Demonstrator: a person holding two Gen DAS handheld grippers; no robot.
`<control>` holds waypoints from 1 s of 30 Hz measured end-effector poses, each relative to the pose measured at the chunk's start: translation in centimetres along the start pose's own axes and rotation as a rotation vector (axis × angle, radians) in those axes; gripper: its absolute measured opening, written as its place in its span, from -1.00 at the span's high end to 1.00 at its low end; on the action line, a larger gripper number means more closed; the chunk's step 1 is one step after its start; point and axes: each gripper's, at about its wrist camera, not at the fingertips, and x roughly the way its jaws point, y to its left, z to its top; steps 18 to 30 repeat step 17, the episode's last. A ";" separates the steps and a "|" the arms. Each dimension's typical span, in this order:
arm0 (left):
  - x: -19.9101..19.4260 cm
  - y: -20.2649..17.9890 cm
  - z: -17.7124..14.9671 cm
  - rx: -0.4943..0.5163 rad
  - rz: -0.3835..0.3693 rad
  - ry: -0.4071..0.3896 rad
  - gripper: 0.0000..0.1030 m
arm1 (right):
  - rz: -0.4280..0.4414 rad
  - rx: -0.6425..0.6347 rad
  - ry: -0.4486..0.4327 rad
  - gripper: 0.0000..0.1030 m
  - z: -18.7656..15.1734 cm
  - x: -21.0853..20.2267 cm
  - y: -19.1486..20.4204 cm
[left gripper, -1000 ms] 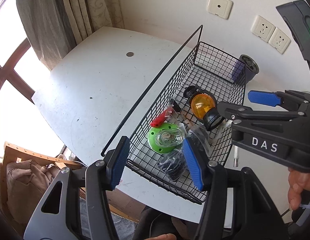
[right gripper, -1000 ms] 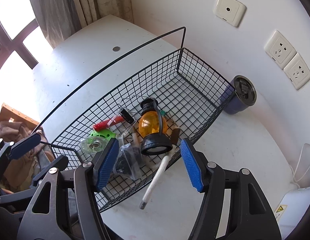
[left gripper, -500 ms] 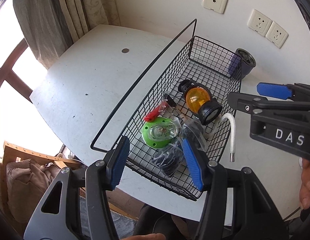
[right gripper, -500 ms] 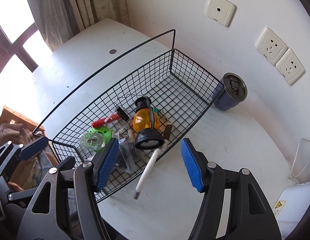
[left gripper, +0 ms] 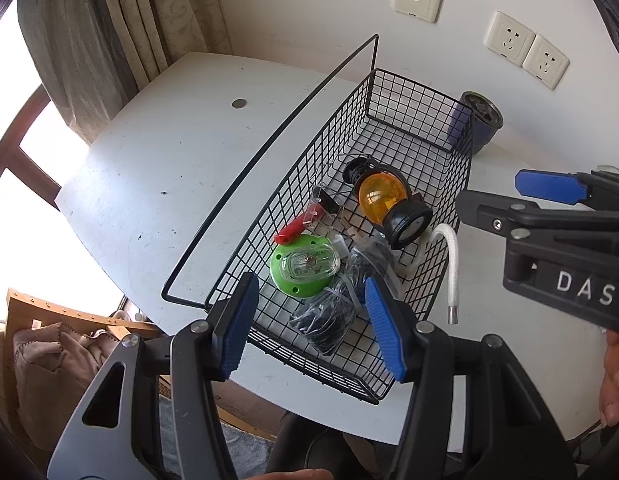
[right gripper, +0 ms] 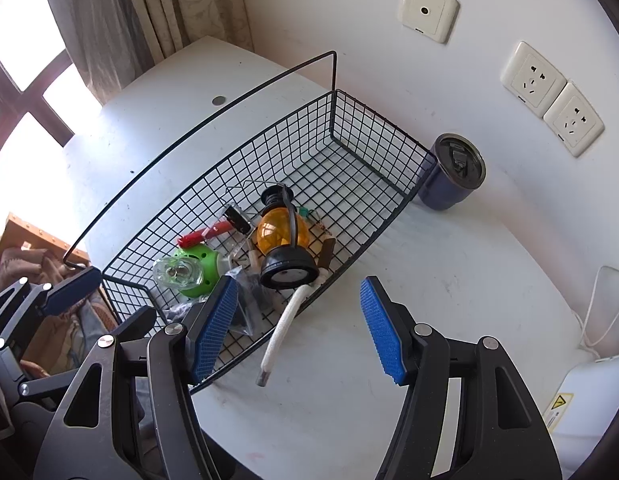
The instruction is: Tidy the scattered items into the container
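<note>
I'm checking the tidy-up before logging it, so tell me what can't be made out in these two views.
- Black bag contents: right view, the right gripper finger covers part; left view, crinkled plastic hides them.
- White hose inner end: both views, hidden behind the lantern and basket wire.
- Small bits beside the lantern: too small to identify.
- Mug base: left view, behind the basket corner.

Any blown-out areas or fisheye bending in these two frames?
Left wrist view: the window is overexposed to white, and the black wire basket rim bows. Right wrist view: the window clips too; the white wall sockets tilt near the edge.
</note>
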 end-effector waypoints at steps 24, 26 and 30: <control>0.2 -0.6 0.3 0.022 0.017 0.004 0.00 | 0.001 0.001 -0.001 -0.25 0.3 0.0 -0.9; 0.2 -0.6 0.3 0.022 0.017 0.004 0.00 | 0.001 0.001 -0.001 -0.25 0.3 0.0 -0.9; 0.2 -0.6 0.3 0.022 0.017 0.004 0.00 | 0.001 0.001 -0.001 -0.25 0.3 0.0 -0.9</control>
